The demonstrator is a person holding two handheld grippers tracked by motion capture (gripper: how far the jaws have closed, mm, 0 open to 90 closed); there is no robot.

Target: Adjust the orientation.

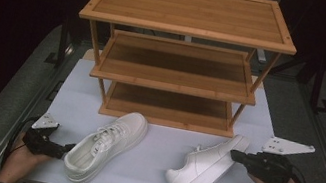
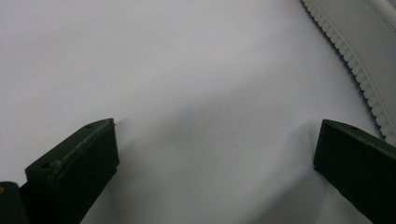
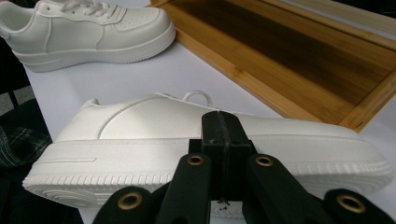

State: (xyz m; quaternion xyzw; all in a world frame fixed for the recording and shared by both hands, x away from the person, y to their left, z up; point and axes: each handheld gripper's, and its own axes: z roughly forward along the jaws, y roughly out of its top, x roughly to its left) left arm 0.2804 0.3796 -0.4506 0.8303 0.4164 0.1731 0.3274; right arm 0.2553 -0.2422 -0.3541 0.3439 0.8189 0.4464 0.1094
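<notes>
Two white sneakers lie on the white table (image 1: 161,147). The left sneaker (image 1: 106,145) points toward the rack, and its heel is just in front of my left gripper (image 1: 67,149). In the left gripper view that gripper (image 2: 217,126) stands open over bare table, with the sneaker's ribbed sole (image 2: 359,56) at the upper right. The right sneaker (image 1: 206,167) lies tilted, its toe beside my right gripper (image 1: 234,155). In the right gripper view the right gripper (image 3: 219,116) is shut with nothing in it, close against the side of that sneaker (image 3: 140,126). The other sneaker (image 3: 93,28) lies farther off.
A three-shelf bamboo rack (image 1: 190,10) stands at the back of the table, all its shelves bare. Its bottom shelf (image 3: 289,60) lies just beyond the right sneaker. Dark floor and metal rails border the table on both sides.
</notes>
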